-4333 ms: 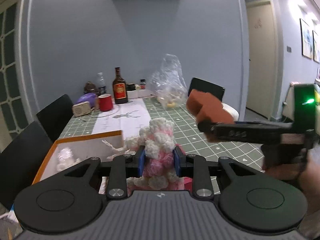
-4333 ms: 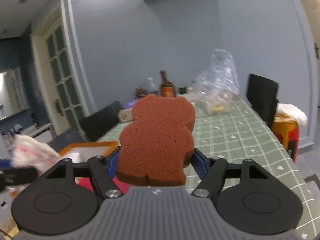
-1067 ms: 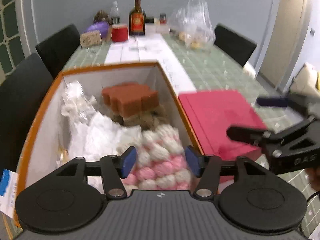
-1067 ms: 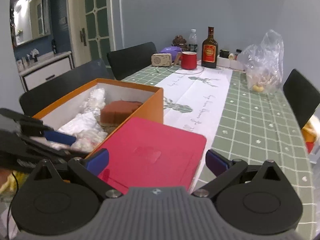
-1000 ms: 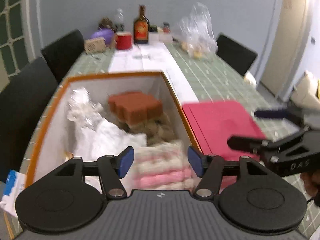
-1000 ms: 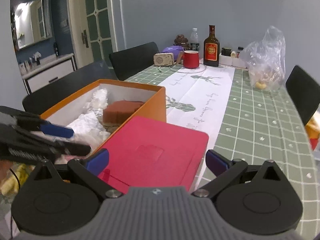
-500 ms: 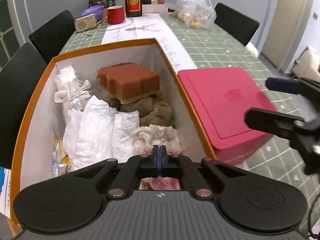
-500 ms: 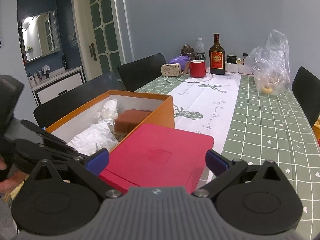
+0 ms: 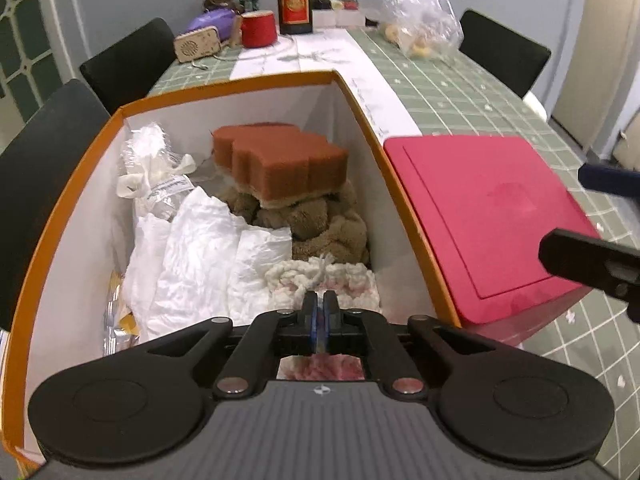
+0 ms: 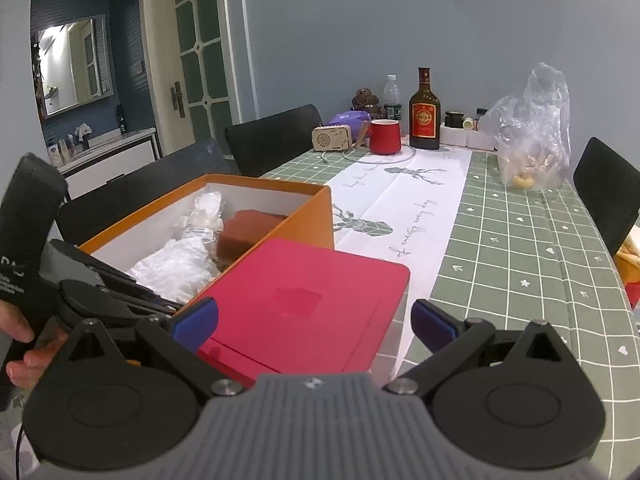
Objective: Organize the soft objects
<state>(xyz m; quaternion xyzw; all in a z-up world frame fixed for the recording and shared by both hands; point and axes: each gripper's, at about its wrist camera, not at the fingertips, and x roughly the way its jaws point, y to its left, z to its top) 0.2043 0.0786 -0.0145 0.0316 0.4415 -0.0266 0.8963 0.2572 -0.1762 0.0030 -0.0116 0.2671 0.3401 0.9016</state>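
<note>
Pointing down into the orange box (image 9: 72,184), the left gripper (image 9: 319,305) has its blue pads drawn together with only a thin slit between them; the jaws have just been moving, first closing and then easing slightly apart, and nothing is visibly clamped between the pads. The pink-and-white knitted toy (image 9: 320,280) lies in the box's near right corner, directly below and ahead of the closed tips; whether the tips touch it cannot be determined. Farther in, the brown sponge (image 9: 280,160) rests on top of a brown plush item (image 9: 320,224) against the right wall. White crumpled bags (image 9: 192,256) fill the left half of the box, with a clear wrapped packet (image 9: 156,176) toward the far left corner.

The red lid (image 10: 304,300) lies flat on the green checked tablecloth (image 10: 520,256), touching the right side of the box. The right gripper (image 10: 314,322) hovers over the lid's near edge with its jaws spread wide and holding nothing. A hand (image 10: 24,356) grips the left tool's handle at the left edge of the right wrist view.

At the far end of the table stand a red mug (image 10: 384,136), a dark bottle (image 10: 424,116) and a clear plastic bag (image 10: 532,136).
</note>
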